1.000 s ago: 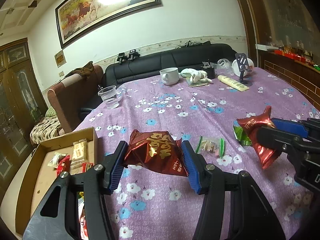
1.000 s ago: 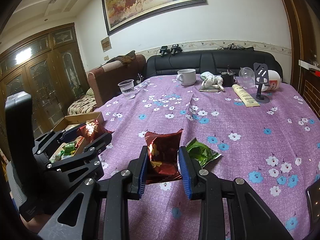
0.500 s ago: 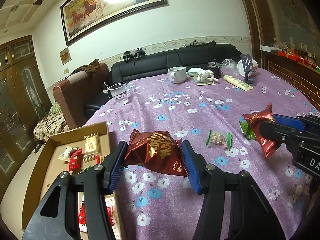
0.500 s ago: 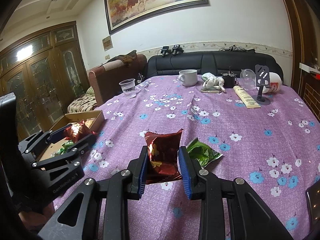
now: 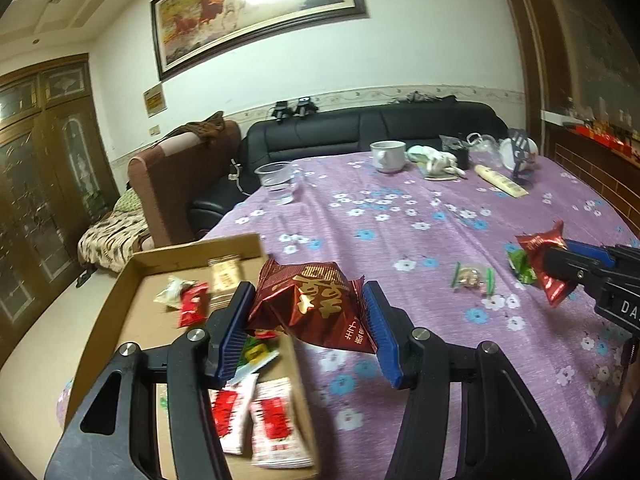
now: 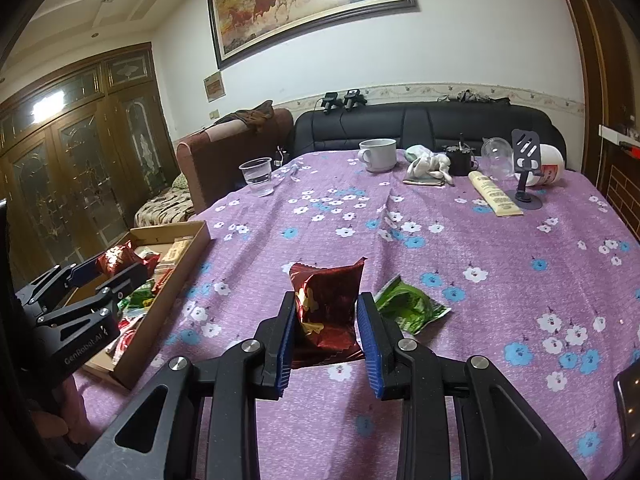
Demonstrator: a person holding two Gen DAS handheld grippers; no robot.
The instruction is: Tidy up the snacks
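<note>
Dark red snack packet (image 5: 312,308) clamped between the blue pads of the left gripper (image 5: 306,330), lower centre of the left wrist view, raised over the right edge of the cardboard box (image 5: 120,304). Jaws about half apart, pads pressing both sides of the crumpled foil. Seen from the right wrist view at mid left, this same gripper (image 6: 114,270) angled downward above the box (image 6: 198,236), packet (image 6: 116,258) at its tip. Inside the box, several small wrappers, red, white and green.

Second dark red packet (image 6: 328,312) pinched upright by the right gripper (image 6: 326,334), lower centre of the right wrist view, jaws narrow and tight on it. Bottom edge close to the purple flowered tablecloth (image 6: 480,248); touching or not, cannot tell. Green wrapper (image 6: 408,306) flat on the cloth just right of it. In the left wrist view, right gripper (image 5: 548,268) at the right edge, gripping that packet (image 5: 540,256); small clear sachet (image 5: 472,276) lying to its left.

Far end of the table, upper frame: white mug (image 6: 378,154), clear plastic cup (image 6: 258,176).
</note>
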